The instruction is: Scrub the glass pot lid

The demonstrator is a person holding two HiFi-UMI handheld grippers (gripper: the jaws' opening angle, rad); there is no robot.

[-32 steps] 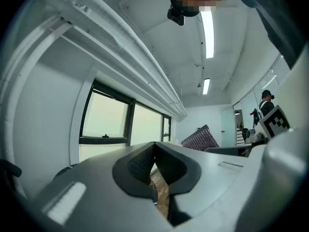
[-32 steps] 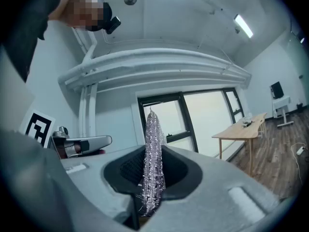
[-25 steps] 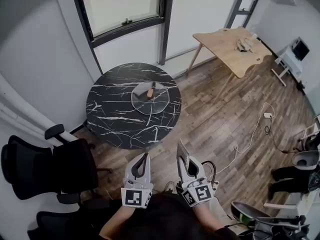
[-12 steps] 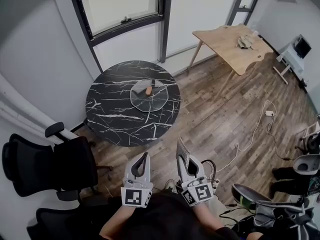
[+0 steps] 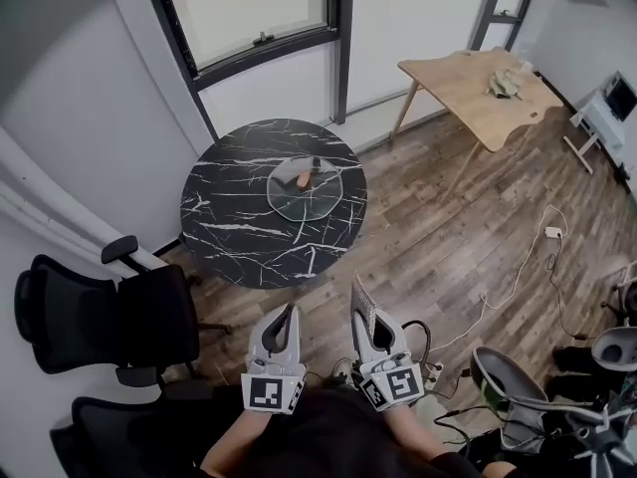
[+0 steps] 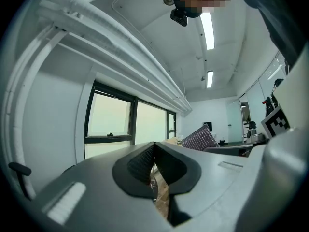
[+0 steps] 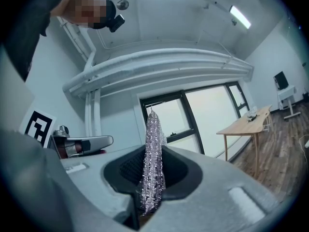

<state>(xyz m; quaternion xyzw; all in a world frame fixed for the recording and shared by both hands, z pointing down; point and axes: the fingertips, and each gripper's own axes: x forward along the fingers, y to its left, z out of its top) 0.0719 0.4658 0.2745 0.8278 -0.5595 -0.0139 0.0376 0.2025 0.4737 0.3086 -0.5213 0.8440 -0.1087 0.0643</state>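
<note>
Round black marble table [image 5: 239, 217] well ahead of both grippers. Glass pot lid [image 5: 306, 189] flat on it, clear, brown knob [image 5: 302, 179] at centre. Left gripper [image 5: 287, 317] and right gripper [image 5: 374, 335] side by side near body, pointing forward. Left jaws pressed together, nothing between. Right jaws clenched on silvery mesh scrubber [image 5: 361, 305], which juts past tips.

Both held low, close to the body, well short of the worktop [image 5: 239, 217] and aimed toward it. The left tool [image 5: 289, 313] has its jaws pressed together, nothing in them. The right tool [image 5: 376, 335] is clamped on a mesh scrubber [image 5: 362, 307] that sticks up.
</note>
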